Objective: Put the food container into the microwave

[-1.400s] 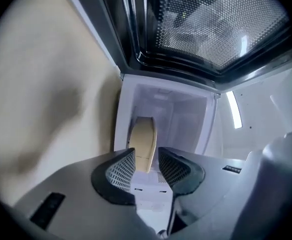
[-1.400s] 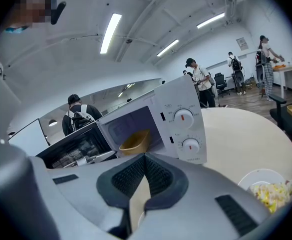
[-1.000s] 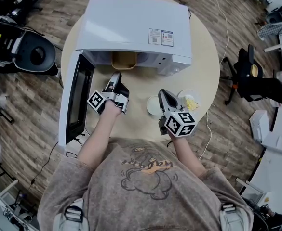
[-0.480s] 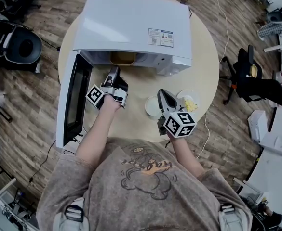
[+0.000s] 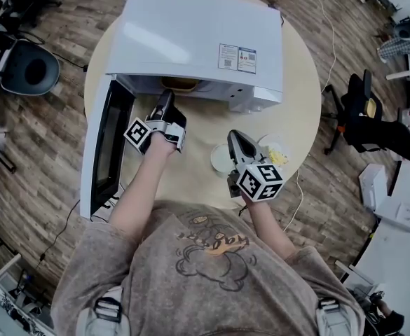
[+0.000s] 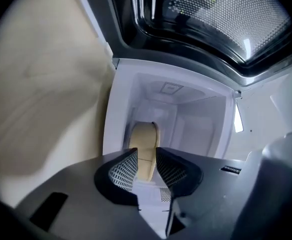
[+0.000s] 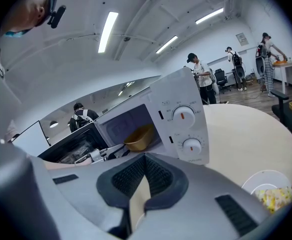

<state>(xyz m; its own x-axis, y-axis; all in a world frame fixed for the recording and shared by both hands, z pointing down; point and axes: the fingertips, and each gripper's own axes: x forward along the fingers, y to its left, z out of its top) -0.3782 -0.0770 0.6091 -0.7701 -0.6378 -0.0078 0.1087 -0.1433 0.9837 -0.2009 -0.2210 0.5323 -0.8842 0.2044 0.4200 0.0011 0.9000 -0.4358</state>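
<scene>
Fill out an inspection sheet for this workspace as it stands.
Surface: round beige table, bare in front of the microwave.
Job's things: white microwave, door swung open; tan food container at the cavity mouth.
Clutter: plate with yellow food; white round dish beside it.
Grippers: left gripper closed on the food container, pointing into the cavity; right gripper shut, empty, over the white round dish.
Cables: white cable and dark cable, both on the floor.
Surroundings: wooden floor, office chair, people standing far off.
</scene>
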